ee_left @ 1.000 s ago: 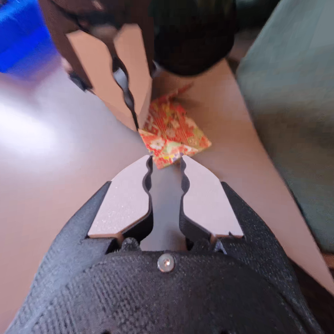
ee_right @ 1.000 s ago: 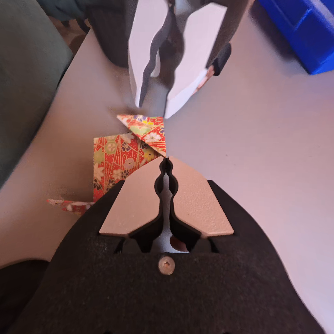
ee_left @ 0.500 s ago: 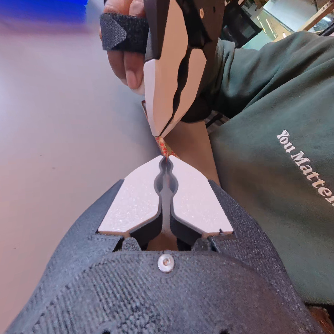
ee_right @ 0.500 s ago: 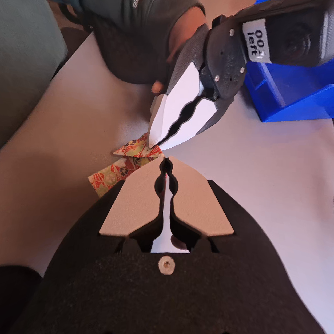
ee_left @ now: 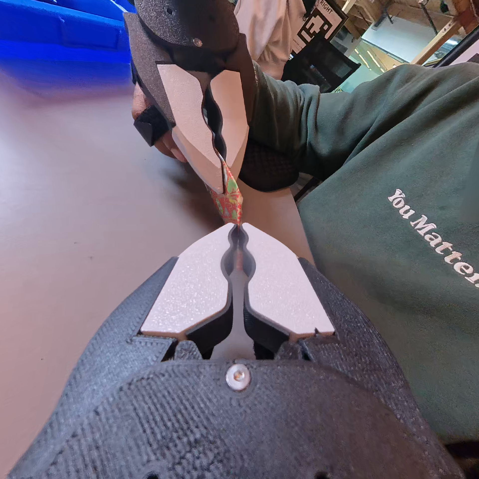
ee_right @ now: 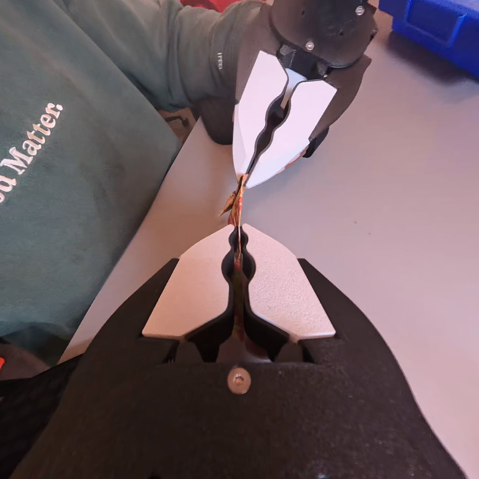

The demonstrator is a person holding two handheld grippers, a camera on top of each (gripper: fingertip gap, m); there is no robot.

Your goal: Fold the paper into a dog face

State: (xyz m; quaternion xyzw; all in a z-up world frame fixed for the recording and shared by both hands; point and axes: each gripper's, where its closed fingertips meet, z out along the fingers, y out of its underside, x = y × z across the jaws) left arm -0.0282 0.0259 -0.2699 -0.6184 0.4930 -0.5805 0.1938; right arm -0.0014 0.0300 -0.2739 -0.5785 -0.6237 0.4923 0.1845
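Observation:
The folded paper, red with a floral pattern, hangs edge-on in the air between my two grippers, above the table. My left gripper is shut on one end of it. My right gripper is shut on the other end. In the left wrist view the right gripper comes down from the top onto the paper. In the right wrist view the paper is a thin strip and the left gripper pinches its far end.
The grey table lies below, with its near edge beside the person's green sweatshirt. A blue bin stands at the far side of the table and shows in the right wrist view. The grippers are tip to tip, or close to it.
The paper lay on the table one second ago with my left gripper open. My left gripper has since shut on it, and both grippers have lifted it edge-on off the table.

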